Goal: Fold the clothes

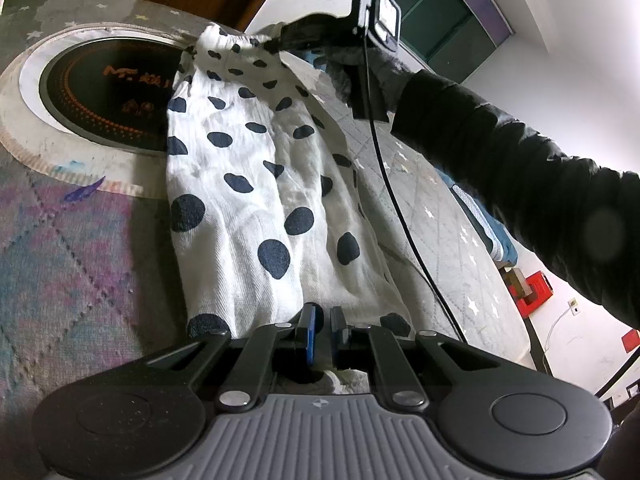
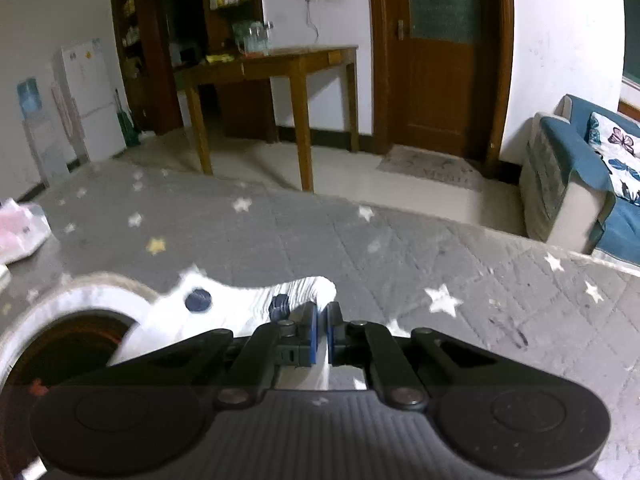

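Across the frame's centre on the star-print quilt [image 1: 420, 184], soft, light polka-dot garment [image 1: 248, 184], pinched at near hem by left gripper [image 1: 323, 322], at far elastic edge by right gripper [image 2: 322, 316]; best held by edges.
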`<state>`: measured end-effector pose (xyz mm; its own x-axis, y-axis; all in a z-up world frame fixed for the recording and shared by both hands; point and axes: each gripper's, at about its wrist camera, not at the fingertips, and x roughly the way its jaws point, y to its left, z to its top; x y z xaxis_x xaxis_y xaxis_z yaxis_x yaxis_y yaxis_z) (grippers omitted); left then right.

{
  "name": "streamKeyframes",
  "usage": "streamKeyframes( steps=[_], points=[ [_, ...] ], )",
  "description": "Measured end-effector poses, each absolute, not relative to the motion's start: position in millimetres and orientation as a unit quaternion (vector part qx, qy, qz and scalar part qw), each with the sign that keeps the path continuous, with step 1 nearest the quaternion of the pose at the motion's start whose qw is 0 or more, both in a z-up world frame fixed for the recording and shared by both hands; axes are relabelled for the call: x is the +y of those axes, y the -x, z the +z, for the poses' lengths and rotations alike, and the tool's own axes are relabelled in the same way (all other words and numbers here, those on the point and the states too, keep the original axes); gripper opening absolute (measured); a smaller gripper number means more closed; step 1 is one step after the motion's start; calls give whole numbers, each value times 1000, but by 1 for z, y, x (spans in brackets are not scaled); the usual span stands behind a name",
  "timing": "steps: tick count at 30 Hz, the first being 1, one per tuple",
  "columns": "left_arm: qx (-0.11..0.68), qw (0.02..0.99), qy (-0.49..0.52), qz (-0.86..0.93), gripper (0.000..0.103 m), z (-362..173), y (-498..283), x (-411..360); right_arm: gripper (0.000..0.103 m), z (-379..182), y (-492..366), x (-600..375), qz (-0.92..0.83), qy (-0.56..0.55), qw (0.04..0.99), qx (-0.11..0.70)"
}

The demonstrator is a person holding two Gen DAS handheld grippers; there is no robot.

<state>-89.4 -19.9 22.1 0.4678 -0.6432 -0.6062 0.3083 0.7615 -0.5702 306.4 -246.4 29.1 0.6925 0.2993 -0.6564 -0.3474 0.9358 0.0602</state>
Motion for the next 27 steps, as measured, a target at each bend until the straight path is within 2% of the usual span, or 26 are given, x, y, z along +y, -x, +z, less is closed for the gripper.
streamKeyframes(
  steps=[4, 9, 15, 22, 27],
  points=[
    [430, 835, 193, -285, 9, 23, 89, -20, 11, 22, -303, -253, 170, 27, 919, 355],
    [429, 835, 195, -284, 9, 23, 89, -20, 12, 40, -279, -261, 195, 15, 920, 339],
    [427, 836, 197, -283, 9, 22, 88, -21, 12, 24, -255, -248, 221, 67, 897, 377],
    [429, 835, 198, -283, 9, 23, 88, -20, 13, 38, -264, -210, 251, 82, 901, 346],
    [431, 834, 198, -281, 9, 25, 89, -20, 13, 26, -286, -165, 277, 103, 884, 362]
  ],
)
